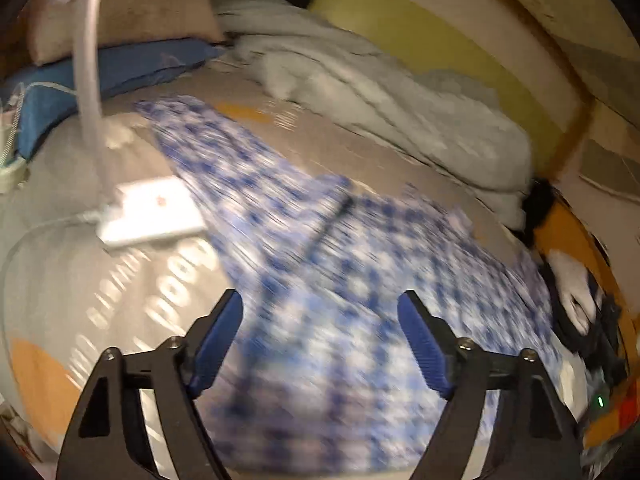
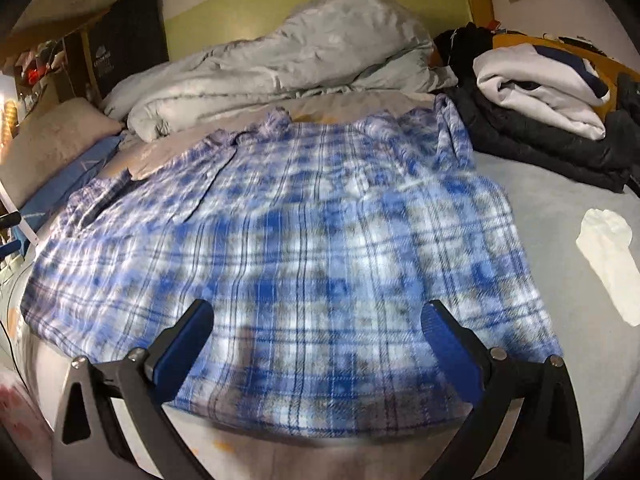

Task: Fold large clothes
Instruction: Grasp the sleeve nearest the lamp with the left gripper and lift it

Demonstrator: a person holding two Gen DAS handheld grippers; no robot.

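Observation:
A large blue and white plaid shirt (image 2: 304,224) lies spread flat on the bed, collar toward the far side. It also shows, blurred, in the left wrist view (image 1: 320,280). My right gripper (image 2: 318,320) is open and empty, hovering over the shirt's near hem. My left gripper (image 1: 320,312) is open and empty above the shirt's side. The other gripper, held in a white-gloved hand (image 1: 576,292), shows at the right edge of the left wrist view.
A rumpled grey duvet (image 2: 288,56) lies at the far side. Dark and white clothes (image 2: 552,108) are piled at the right, a white sock (image 2: 608,252) near them. Pillows (image 1: 120,12), a white charger box (image 1: 152,212) and a cable lie at the left.

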